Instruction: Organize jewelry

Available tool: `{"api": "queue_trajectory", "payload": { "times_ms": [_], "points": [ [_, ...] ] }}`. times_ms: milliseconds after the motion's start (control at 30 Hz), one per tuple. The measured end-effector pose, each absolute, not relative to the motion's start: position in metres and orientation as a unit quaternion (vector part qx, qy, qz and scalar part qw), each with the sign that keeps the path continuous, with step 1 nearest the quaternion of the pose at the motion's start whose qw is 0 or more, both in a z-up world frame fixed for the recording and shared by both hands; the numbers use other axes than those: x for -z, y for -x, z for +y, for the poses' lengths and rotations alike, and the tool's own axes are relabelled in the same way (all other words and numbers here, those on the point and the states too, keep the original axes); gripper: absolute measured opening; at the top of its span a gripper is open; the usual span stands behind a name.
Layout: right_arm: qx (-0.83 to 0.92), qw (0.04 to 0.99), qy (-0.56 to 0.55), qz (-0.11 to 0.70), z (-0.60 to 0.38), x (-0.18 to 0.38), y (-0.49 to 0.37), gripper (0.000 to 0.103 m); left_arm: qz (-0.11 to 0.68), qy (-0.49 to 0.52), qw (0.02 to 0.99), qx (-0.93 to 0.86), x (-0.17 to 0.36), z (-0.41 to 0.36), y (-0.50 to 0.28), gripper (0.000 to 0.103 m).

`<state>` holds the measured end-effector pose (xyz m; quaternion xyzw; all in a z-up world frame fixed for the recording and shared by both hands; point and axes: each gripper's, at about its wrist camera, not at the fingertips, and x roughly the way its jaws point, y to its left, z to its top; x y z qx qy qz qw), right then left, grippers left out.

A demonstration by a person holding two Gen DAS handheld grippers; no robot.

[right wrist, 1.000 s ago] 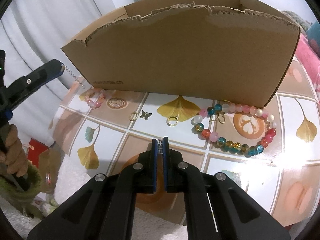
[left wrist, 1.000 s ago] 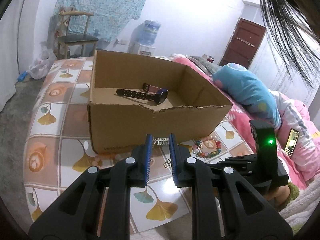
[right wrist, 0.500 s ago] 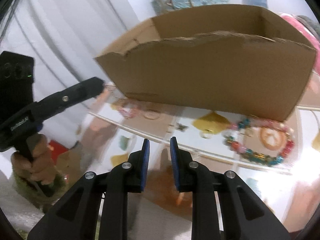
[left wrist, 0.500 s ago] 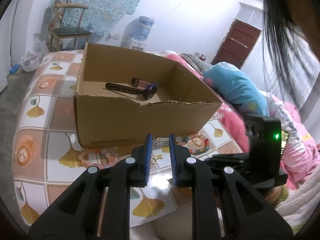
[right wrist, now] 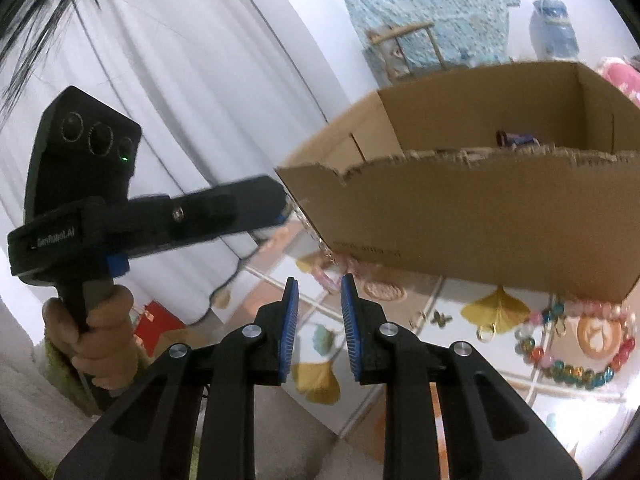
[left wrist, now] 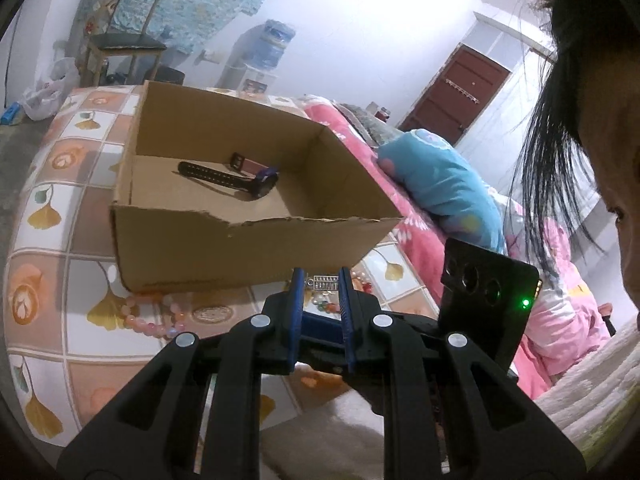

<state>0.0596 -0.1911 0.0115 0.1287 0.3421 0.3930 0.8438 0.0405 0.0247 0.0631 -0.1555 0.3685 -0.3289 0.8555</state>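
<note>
the left gripper [left wrist: 323,280] pinches a small silver charm [left wrist: 325,282] between its tips, jaws narrow, held up in front of the near wall of the cardboard box [left wrist: 248,240]. in the right view a thin chain [right wrist: 320,240] hangs from that gripper beside the box corner. the right gripper [right wrist: 317,292] stands slightly apart with nothing between its blue pads, hovering above the tablecloth [right wrist: 400,360]. inside the box lies a black watch [left wrist: 232,178] with a pink strap [left wrist: 248,162] behind it. a pink bead bracelet [left wrist: 152,316] rests on the cloth just beside the box, and a multicoloured bead bracelet [right wrist: 576,364] lies near its other end, with small rings [right wrist: 486,334] close by.
</note>
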Motion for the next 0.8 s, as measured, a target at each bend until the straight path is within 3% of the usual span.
{"api": "queue_trajectory", "payload": {
  "times_ms": [233, 600, 633, 700, 800],
  "points": [
    [-0.387, 0.859, -0.129, 0.31, -0.203, -0.023, -0.051, 0.022, 0.366, 0.139, 0.856, 0.339, -0.076, 0.011, -0.032, 0.016],
    [-0.368, 0.892, -0.041, 0.258, -0.2, -0.041, -0.029, 0.022, 0.358, 0.106, 0.855, 0.359, -0.089, -0.002, -0.016, 0.016],
    [-0.369, 0.894, -0.032, 0.252, -0.199, -0.043, -0.026, 0.021, 0.357, 0.104, 0.856, 0.36, -0.09, -0.002, -0.015, 0.016],
    [-0.367, 0.897, -0.025, 0.246, -0.197, -0.044, -0.024, 0.008, 0.356, 0.103, 0.857, 0.36, -0.09, -0.002, -0.015, 0.016],
    [-0.363, 0.899, -0.013, 0.245, -0.192, -0.044, -0.022, 0.004, 0.355, 0.107, 0.856, 0.361, -0.089, 0.0, -0.016, 0.016]
  ]
}}
